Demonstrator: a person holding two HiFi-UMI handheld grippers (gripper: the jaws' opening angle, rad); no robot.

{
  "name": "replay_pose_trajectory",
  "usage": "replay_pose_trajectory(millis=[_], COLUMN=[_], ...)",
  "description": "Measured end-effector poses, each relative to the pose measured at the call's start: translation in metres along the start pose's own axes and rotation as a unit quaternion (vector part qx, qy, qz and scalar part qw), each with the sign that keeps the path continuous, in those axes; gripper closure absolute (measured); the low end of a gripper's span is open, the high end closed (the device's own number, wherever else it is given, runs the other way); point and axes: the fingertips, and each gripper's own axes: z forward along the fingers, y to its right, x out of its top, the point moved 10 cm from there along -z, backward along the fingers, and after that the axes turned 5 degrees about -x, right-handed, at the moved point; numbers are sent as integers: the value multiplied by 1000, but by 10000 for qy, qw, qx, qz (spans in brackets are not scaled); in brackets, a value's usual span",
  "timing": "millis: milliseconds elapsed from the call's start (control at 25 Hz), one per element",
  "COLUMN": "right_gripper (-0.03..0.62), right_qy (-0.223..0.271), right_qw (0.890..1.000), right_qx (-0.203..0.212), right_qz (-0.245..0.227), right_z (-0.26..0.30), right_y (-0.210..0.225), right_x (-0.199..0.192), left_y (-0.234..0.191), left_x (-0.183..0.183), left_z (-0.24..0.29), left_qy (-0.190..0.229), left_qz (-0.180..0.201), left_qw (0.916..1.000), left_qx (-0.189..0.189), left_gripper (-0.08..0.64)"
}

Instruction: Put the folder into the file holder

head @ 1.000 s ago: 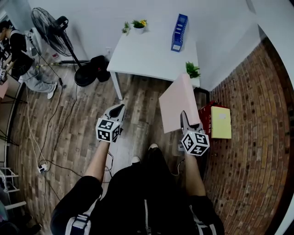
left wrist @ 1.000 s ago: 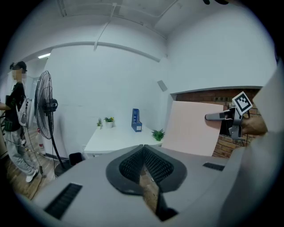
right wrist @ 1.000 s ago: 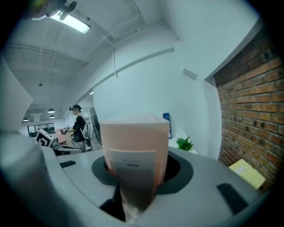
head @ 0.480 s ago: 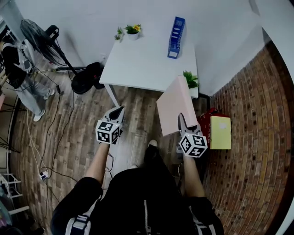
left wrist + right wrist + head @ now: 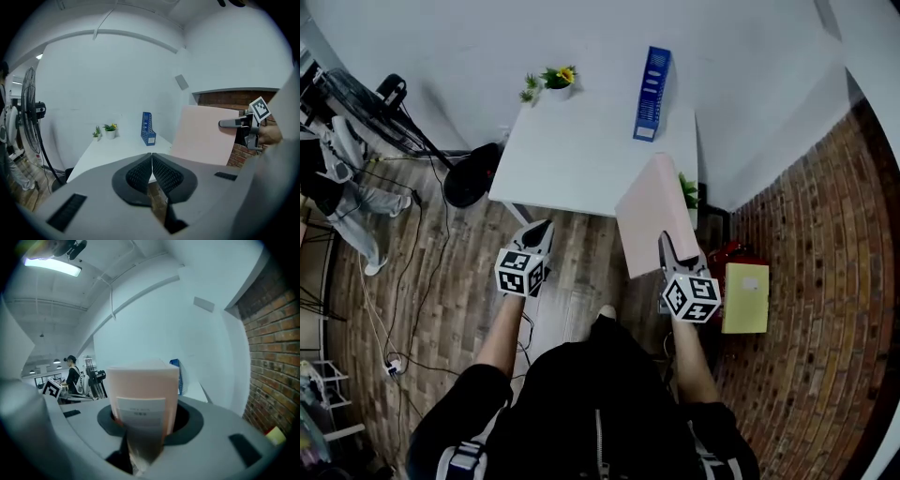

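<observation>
Person's walked closer to the surface (image 5: 581,150); right tongs (image 5: 666,244) grip the folder (image 5: 656,211), left tongs (image 5: 546,226) clenched empty. Keep folder upright (edge-on to the holder (image 5: 649,94)), approach its open side.

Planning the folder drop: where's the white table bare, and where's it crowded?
Bare: the table's whole middle and near-left, between the potted plants and the blue file holder. Crowded: the near-right corner, with a small plant behind the pink folder.

Pink folder (image 5: 652,211) aloft, holder (image 5: 649,92) on tbl (image 5: 581,150)
</observation>
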Motion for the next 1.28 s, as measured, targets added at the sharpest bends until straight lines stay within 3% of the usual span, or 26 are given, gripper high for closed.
replay_pose_trajectory(millis=[600, 800, 1280], right_gripper=[426, 426, 426], right_qy=[-24, -19, -108], right_qw=[9998, 9998, 9969], right_qx=[145, 20, -697], right_qz=[112, 194, 354], right_z=[71, 90, 173], right_y=[43, 46, 43], right_x=[24, 29, 53], left_y=[-16, -31, -106], left_x=[28, 37, 93], left_z=[79, 115, 249], left_qy=[28, 77, -46], left_qz=[-93, -218, 85], left_qw=[10000, 9993, 9932], left_qx=[2, -279, -1158], left_gripper=[535, 535, 535])
